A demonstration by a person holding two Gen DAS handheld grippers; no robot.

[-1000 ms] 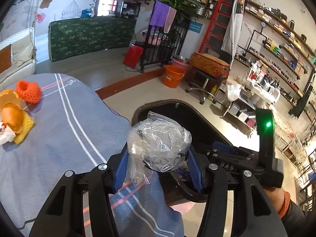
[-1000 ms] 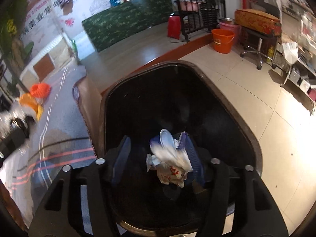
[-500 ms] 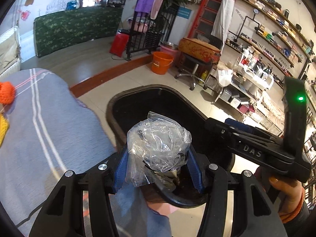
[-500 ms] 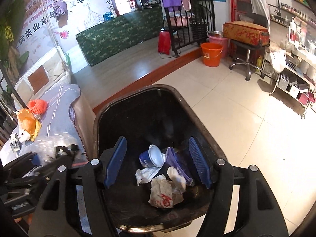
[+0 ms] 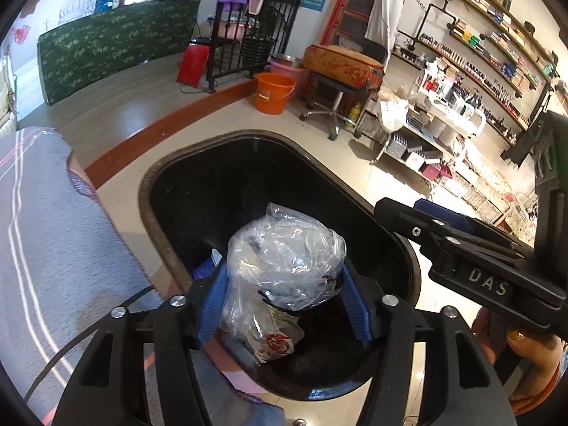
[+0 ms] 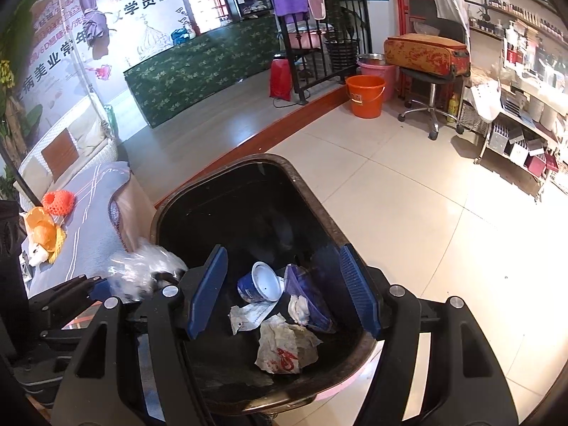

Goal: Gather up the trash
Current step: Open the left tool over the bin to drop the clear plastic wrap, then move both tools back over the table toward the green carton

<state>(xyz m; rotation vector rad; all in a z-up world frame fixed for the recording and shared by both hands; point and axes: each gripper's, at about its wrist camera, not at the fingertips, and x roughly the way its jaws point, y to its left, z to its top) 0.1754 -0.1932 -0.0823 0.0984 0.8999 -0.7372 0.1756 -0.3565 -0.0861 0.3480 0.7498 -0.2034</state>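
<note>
My left gripper [image 5: 285, 298] is shut on a crumpled clear plastic bag [image 5: 284, 259] and holds it over the near part of a black trash bin [image 5: 156, 213]. The bag also shows in the right wrist view [image 6: 142, 269], at the bin's left rim. My right gripper [image 6: 284, 291] is open and empty above the bin [image 6: 319, 206]. Inside the bin lie a blue-and-white cup [image 6: 261, 282], a purple wrapper [image 6: 309, 301], a white slip [image 6: 248, 316] and a crumpled paper with red print [image 6: 284, 349]. The right gripper's body shows at the right in the left wrist view [image 5: 479, 259].
A table with a grey striped cloth [image 5: 53, 248] stands left of the bin; orange and yellow things [image 6: 46, 227] lie on it. An orange bucket [image 6: 365, 96], a stool with a suitcase [image 6: 426, 56] and product shelves [image 5: 461, 106] stand beyond on the tiled floor.
My left gripper has carried the plastic bag from over the table to over the bin. My right gripper has let its trash drop into the bin and drawn back, open.
</note>
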